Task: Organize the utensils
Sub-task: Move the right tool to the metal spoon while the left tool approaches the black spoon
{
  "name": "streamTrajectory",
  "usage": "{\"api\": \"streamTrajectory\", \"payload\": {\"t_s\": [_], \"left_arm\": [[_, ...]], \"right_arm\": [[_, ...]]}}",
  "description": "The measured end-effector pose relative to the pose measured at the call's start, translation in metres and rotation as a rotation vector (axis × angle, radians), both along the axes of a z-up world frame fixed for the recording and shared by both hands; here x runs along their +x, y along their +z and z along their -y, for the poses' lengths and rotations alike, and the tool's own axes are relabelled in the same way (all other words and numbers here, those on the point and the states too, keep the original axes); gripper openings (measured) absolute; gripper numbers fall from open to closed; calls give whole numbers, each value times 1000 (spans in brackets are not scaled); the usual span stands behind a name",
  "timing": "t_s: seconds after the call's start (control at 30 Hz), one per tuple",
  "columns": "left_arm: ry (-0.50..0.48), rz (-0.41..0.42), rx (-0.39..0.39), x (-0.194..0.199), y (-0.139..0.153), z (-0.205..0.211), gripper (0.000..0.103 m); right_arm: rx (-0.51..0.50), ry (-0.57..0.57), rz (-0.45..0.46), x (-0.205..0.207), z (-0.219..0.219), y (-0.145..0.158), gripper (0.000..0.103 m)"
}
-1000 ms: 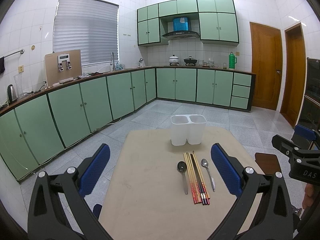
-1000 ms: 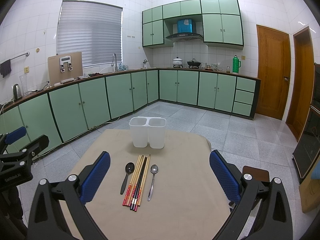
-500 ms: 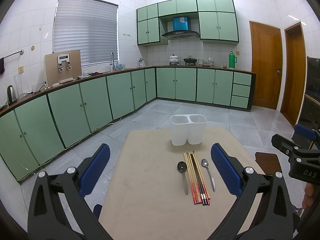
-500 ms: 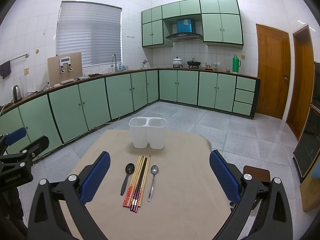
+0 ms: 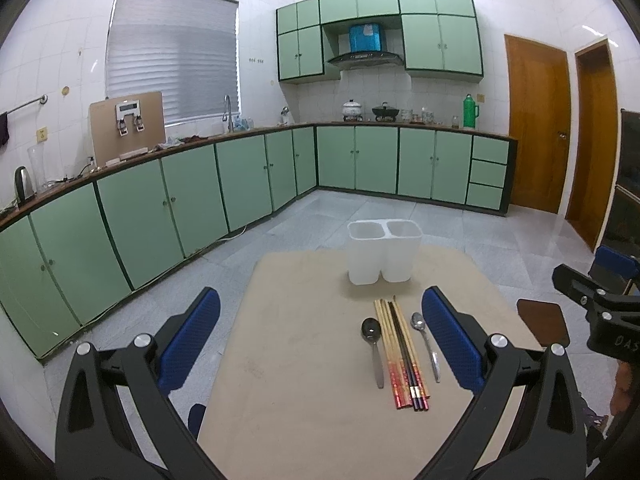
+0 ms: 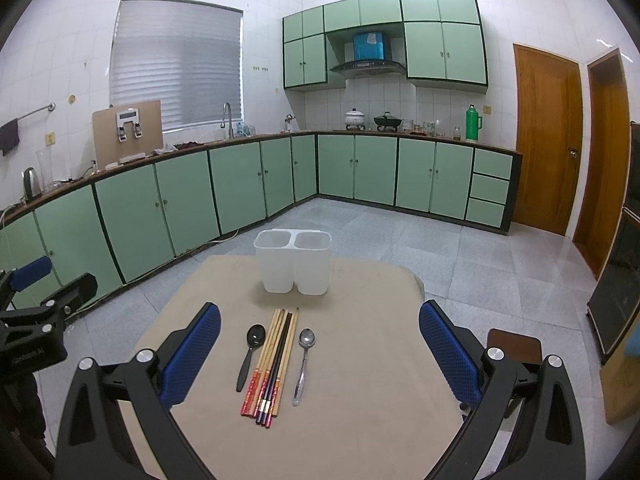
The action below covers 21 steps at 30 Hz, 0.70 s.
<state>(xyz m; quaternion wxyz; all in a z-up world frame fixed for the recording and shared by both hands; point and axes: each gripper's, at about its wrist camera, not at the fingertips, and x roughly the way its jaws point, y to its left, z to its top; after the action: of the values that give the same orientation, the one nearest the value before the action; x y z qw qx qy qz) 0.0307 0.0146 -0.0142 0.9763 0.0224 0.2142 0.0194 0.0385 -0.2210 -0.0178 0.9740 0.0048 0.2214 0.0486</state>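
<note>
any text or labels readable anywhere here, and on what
"DAS": white letters on the right hand-held gripper's black body, cut off by the frame edge in the left wrist view.
White lettering on the left hand-held gripper's body in the right wrist view: too blurred to read.
Gold marks on the chopsticks' red and dark ends: too small to read.
No other text can be read.
</note>
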Motion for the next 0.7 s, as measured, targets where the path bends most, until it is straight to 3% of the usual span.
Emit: {"api": "streamTrajectory", "payload": {"t_s": [0.2,0.33,0.7], "left_arm": [[30,-57,17,38,-18,-9,98],[43,-137,20,75,-42,-15,98],[54,-343,21,162,-120,-23,98]], "right_arm": [[-15,1,-68,45,-2,-27,97],[-14,10,-144,82,-4,-54,97],[15,45,-404,188,-16,-148,71]]}}
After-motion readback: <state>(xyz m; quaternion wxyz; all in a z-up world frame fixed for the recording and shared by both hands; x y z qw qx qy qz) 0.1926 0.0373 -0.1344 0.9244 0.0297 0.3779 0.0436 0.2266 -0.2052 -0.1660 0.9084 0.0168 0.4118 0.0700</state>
